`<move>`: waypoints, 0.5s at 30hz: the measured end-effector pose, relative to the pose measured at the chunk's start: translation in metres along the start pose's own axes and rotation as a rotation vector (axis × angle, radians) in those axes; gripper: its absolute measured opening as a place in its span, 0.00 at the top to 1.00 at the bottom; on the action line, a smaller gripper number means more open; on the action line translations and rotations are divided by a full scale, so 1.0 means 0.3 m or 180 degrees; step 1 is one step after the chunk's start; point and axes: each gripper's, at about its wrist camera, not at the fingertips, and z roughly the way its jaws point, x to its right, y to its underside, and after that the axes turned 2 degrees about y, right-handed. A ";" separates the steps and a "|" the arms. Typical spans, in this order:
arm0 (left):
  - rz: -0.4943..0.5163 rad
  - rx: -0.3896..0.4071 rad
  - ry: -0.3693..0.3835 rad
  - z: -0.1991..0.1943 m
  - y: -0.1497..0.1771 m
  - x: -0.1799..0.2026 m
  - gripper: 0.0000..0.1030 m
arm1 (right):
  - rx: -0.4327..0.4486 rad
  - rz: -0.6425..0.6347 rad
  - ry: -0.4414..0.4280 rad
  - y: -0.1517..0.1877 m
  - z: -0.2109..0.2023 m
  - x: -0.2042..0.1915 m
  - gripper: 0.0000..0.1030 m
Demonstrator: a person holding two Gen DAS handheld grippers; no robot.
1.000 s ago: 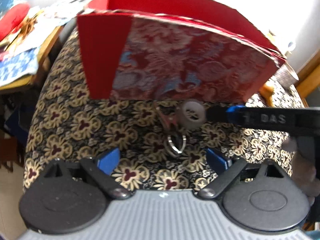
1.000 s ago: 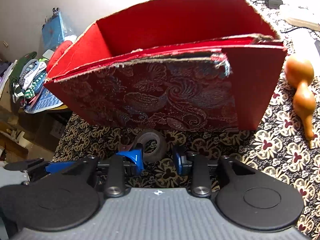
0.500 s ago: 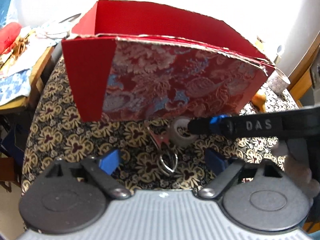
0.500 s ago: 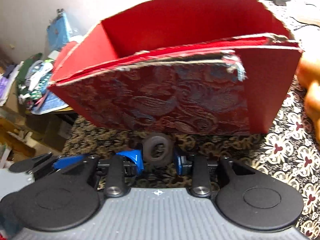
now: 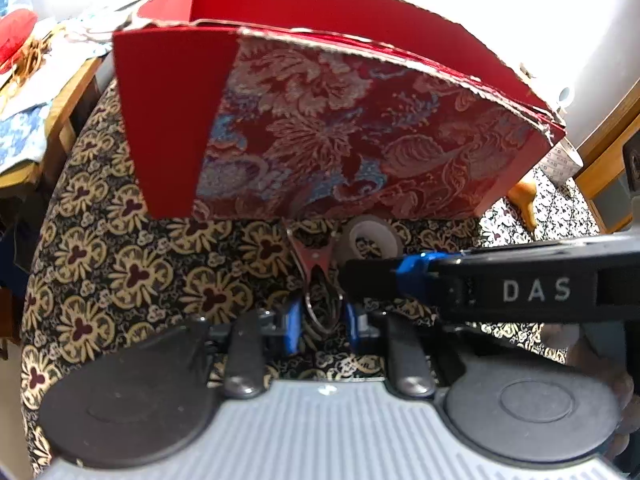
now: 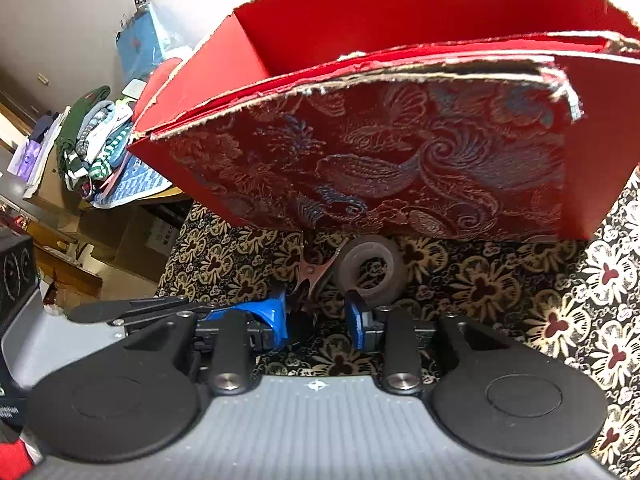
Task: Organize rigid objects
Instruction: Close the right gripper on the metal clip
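Left gripper (image 5: pixel 320 322), lower centre, pinches a metal clip (image 5: pixel 316 264); right gripper (image 6: pixel 316 320) hangs open, its contents unclear.

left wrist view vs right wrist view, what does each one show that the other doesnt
Only the left wrist view shows the right tongs' arm marked DAS crossing in from the right, and a paper cup past the box's far corner.

Only the right wrist view shows a pile of folded clothes on a side surface, and a blue bag by the wall.

Both show the red brocade box, the metal clip, the tape roll, and the flower-print tablecloth.
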 end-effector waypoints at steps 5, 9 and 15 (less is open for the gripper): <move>0.0009 0.0049 0.0048 -0.034 0.017 -0.011 0.82 | -0.0070 0.0052 -0.0102 -0.001 0.015 -0.009 0.86; 0.0140 0.0088 0.0051 -0.061 0.030 0.007 0.82 | -0.0154 0.0130 -0.0204 -0.001 0.036 -0.015 0.86; 0.0103 0.0091 0.0105 -0.075 0.040 -0.003 0.82 | -0.0231 0.0281 -0.0244 0.006 0.052 -0.010 0.83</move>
